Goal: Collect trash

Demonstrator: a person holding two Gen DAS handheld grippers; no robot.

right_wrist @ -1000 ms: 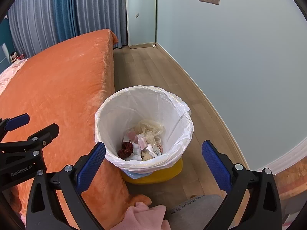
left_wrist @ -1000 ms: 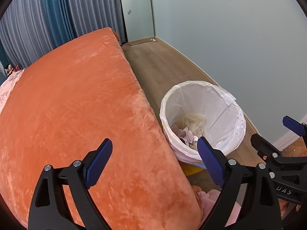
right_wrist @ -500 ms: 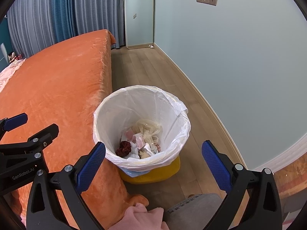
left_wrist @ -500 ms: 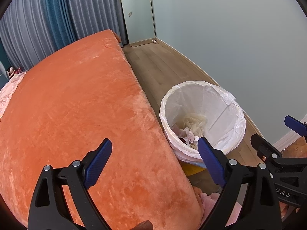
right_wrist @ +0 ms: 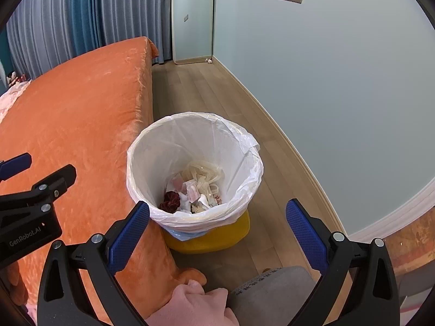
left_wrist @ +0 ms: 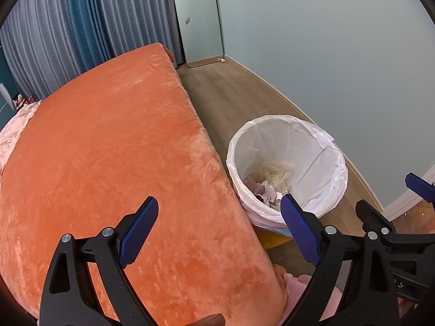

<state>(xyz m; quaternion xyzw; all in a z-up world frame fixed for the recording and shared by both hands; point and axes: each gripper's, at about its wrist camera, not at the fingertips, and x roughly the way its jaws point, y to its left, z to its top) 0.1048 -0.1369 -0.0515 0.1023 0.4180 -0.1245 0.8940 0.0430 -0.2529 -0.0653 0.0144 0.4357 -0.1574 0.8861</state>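
Observation:
A yellow trash bin (right_wrist: pixel 209 239) lined with a white bag (right_wrist: pixel 244 146) stands on the floor beside the bed; it also shows in the left wrist view (left_wrist: pixel 329 163). Crumpled paper, tissue and a dark red scrap (right_wrist: pixel 170 201) lie inside. My left gripper (left_wrist: pixel 217 233) is open and empty, over the edge of the orange bedspread (left_wrist: pixel 108 149). My right gripper (right_wrist: pixel 217 236) is open and empty, above the near rim of the bin. Each gripper shows at the side of the other's view.
The orange bed (right_wrist: pixel 76 114) fills the left. A wood floor strip (right_wrist: pixel 206 92) runs between bed and pale blue wall (right_wrist: pixel 326 68). A mirror (right_wrist: pixel 191 16) leans in the far corner by blue curtains (left_wrist: pixel 68 27). Pink and grey fabric (right_wrist: pixel 244 298) lies at the bottom.
Both views have shifted only slightly; the right gripper has drifted a little over the bin. Both grippers stay open and empty.

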